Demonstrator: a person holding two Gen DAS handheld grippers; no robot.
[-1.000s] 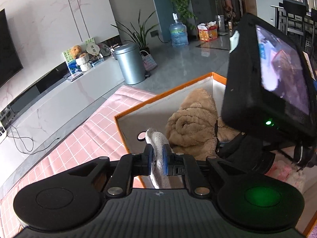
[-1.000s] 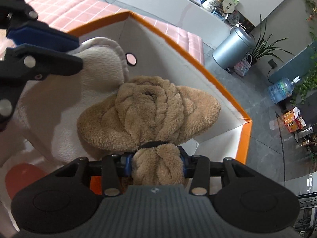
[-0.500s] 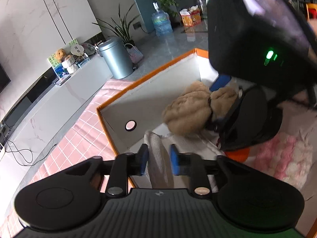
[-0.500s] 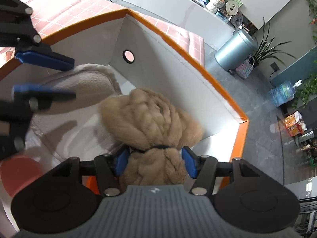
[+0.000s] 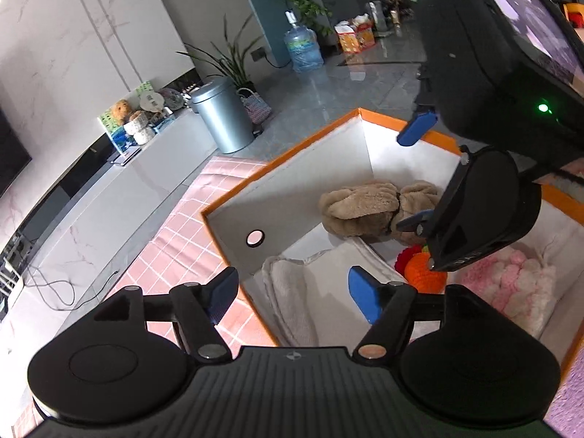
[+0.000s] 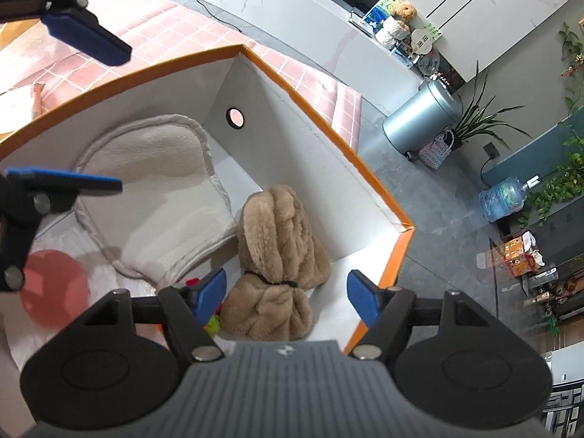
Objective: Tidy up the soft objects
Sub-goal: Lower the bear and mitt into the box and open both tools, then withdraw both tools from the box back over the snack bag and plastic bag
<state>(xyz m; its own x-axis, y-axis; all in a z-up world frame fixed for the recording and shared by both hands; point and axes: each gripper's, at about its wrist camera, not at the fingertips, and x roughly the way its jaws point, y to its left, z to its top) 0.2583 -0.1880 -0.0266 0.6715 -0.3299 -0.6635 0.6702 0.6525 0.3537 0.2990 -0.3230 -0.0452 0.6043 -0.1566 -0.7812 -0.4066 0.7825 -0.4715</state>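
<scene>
While both jaws stand spread and empty, the brown plush point(image 6: 279, 255) lies in the box point(image 6: 368, 171) just ahead of the right gripper point(image 6: 286, 292); the left gripper point(image 5: 292, 292) hangs over the white cloth point(image 5: 292, 299).

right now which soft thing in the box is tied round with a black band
The tan plush bundle by the orange-rimmed wall; the white cloth beside it lies loose, unbanded.

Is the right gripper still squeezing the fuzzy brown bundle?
Apart. In the right wrist view the right gripper stands wide open, with white box floor showing between each blue pad and the brown bundle, which lies loose in the orange-rimmed box.
</scene>
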